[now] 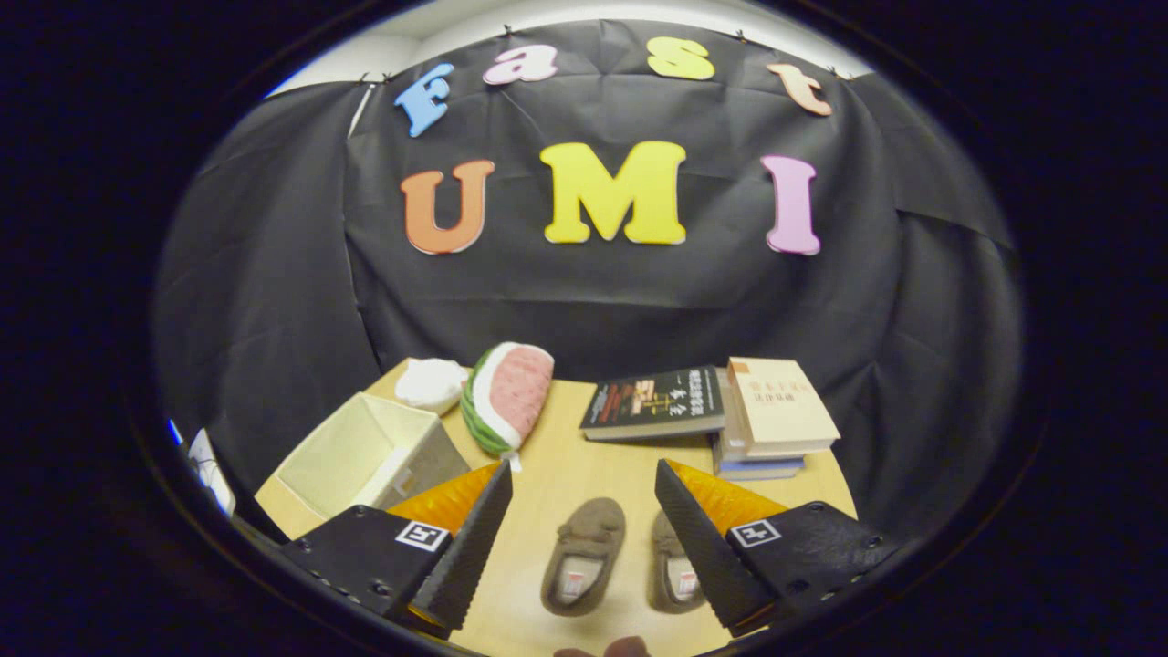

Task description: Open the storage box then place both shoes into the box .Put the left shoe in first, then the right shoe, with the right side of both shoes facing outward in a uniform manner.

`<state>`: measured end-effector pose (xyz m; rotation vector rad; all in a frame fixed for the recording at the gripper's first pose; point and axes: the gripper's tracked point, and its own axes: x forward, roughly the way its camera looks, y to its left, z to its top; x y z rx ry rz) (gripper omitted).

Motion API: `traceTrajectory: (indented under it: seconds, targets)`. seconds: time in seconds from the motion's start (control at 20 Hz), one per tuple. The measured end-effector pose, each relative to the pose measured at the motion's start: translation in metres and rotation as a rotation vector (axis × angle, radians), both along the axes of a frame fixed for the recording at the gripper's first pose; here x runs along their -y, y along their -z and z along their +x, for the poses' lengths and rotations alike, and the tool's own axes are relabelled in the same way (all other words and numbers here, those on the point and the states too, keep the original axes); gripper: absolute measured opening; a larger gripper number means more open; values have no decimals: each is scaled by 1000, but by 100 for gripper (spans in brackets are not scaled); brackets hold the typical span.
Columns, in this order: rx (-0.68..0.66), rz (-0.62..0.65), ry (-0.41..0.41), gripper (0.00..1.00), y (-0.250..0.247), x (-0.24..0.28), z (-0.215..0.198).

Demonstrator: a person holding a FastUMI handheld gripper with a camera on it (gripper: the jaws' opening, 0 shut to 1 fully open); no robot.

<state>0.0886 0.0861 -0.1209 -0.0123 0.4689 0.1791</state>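
Two brown fabric slippers (pixel 623 557) lie side by side on the pale wooden worktop (pixel 566 456), between and below the wide, empty jaws of the gripper (pixel 584 547). The cream fabric storage box (pixel 370 453) stands beyond the left finger, apparently already open. Judged step: grasp the left shoe first. Nearby obstructions: a watermelon-slice cushion (pixel 506 397) beside the box; stacked books (pixel 721 406) farther back.

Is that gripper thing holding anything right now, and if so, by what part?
Nothing is held. The gripper is open, its fingers spread apart above the table, with the two brown shoes lying untouched between them.
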Motion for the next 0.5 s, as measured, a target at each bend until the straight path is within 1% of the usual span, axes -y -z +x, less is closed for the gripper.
traceTrajectory:
  seconds: [0.15, 0.4, 0.45, 0.5]
  targets:
    - [-118, -5, 24, 96, 61, 12, 1]
    - [-303, 29, 39, 96, 134, 4, -3]
    - [-326, 30, 46, 94, 143, 4, -3]
    - [-343, 28, 53, 88, 153, 4, 0]
